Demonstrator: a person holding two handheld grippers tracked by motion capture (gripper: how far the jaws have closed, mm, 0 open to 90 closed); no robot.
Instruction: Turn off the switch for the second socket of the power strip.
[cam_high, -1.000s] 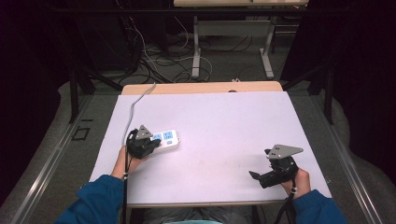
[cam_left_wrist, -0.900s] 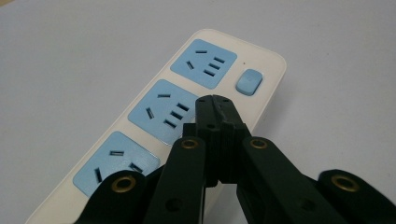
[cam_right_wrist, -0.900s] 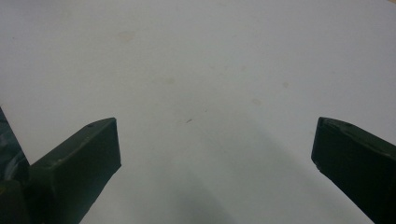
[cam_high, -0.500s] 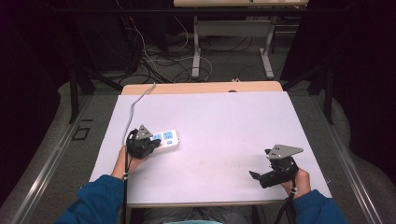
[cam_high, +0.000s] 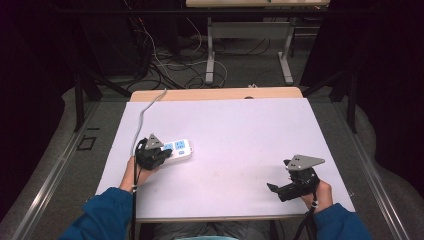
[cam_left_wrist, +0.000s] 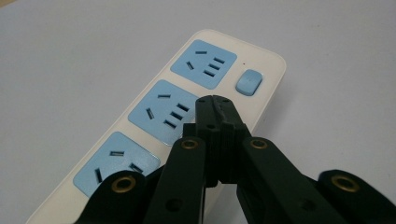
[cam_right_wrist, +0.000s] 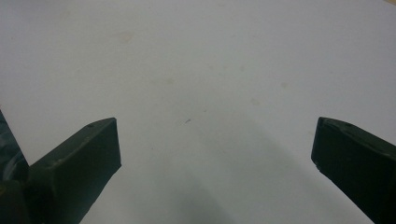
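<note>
High view: nothing shifted over the last second. White plastic power strip with blue sockets (cam_high: 176, 150) flat at the white table's (cam_high: 240, 135) left side, long axis running left-right, cord leading off leftward and away. Left gripper (cam_high: 152, 156) poised over its near-left end; likely lining up a press.

Left gripper view: jaws together, tips over the middle socket, clamping nothing.

Right gripper view: right gripper (cam_right_wrist: 215, 149) spread wide over bare table.

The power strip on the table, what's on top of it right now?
The left gripper, jaws shut, sits over the power strip, its tip above the middle blue socket. Whether it touches is unclear. The near socket is partly covered.
</note>
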